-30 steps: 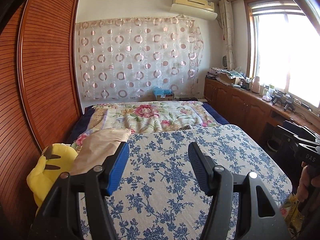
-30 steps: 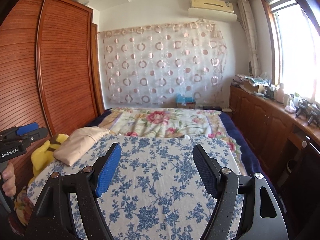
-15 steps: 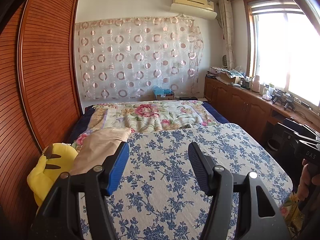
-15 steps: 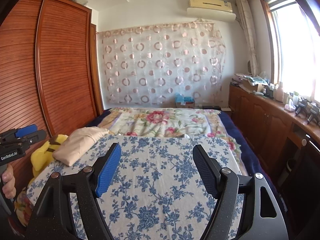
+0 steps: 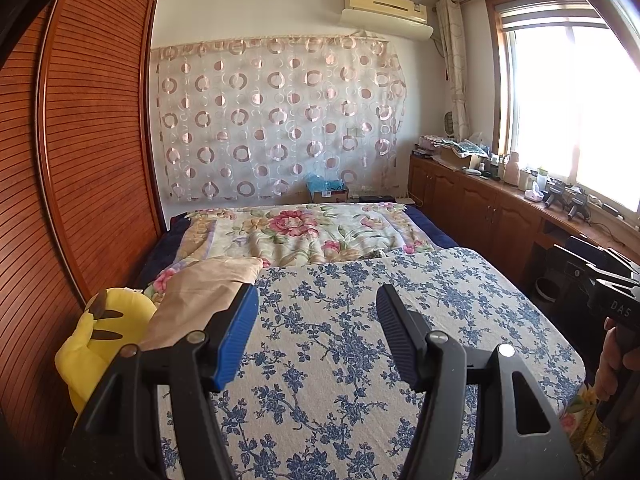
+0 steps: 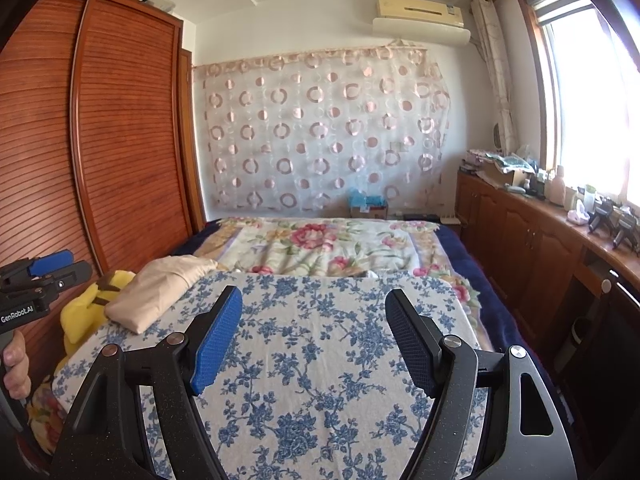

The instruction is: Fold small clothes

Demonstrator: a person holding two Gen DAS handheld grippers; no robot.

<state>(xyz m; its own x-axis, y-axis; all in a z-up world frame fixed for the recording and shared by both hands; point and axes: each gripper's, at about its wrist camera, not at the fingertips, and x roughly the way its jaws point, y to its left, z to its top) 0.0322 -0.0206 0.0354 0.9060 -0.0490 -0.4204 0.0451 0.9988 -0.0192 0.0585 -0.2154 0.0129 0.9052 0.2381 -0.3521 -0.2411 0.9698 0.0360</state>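
The left hand-held gripper (image 5: 316,332) hangs above the blue-flowered board (image 5: 360,320) with its jaws spread wide and nothing between them. The right hand-held gripper (image 6: 314,340) stands the same way: jaws apart, empty, above the bare middle of that surface.

The only garment in view is a beige cloth (image 6: 160,292), lying in a compact bundle at the board's far left corner, just beside a yellow plush toy (image 6: 80,312) (seen from the left wrist, the cloth (image 5: 200,292) sits just beyond the left finger). Whether this bundle is a finished fold set aside or a piece waiting for work cannot be judged from the pictures; its outline is neat but its layers are not visible.

If the cloth is handled, each gripper does best to pinch a single edge at a corner, not the whole thickness, and to keep the fabric low over the board so that it does not drag against the toy or slide off the edge toward the wardrobe (image 6: 80,140).
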